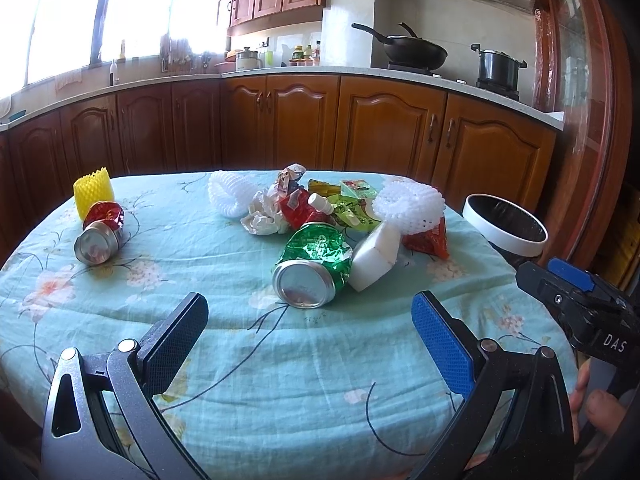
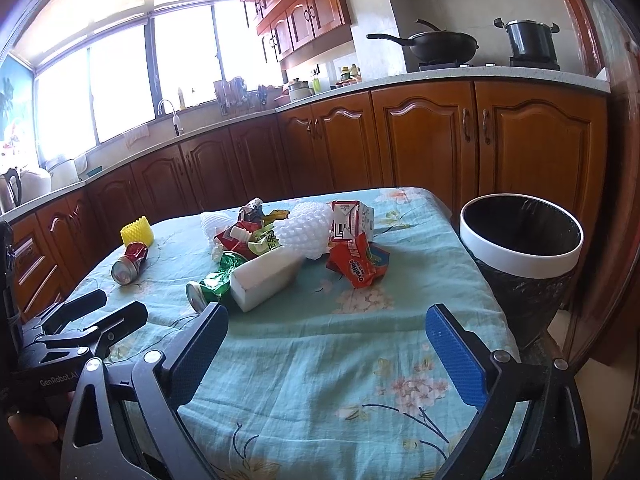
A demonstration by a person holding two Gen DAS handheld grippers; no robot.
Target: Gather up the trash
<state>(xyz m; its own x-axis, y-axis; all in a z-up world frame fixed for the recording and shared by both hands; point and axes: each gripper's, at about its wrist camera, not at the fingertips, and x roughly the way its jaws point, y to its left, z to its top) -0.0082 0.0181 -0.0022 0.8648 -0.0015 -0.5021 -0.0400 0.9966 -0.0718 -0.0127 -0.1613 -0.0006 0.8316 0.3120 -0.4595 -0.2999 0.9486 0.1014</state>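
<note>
Hovering: left tongs (image 1: 310,346) agape | right tongs (image 2: 326,350) agape | green can (image 1: 310,266) just ahead of left

Table (image 1: 280,360) w/ teal floral cloth. On it: crushed green can (image 1: 312,266), white block (image 1: 376,256), red can (image 1: 100,234) near yellow foam net (image 1: 93,194), white foam nets (image 1: 408,206), wrappers, crumpled paper (image 1: 262,220).

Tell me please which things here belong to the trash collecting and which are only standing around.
For the job:
crushed green metal can
crushed red metal can
white foam block
orange snack wrapper
white-rimmed black trash bin

Only standing around:
black wok
dark lidded pot
teal floral tablecloth
</note>
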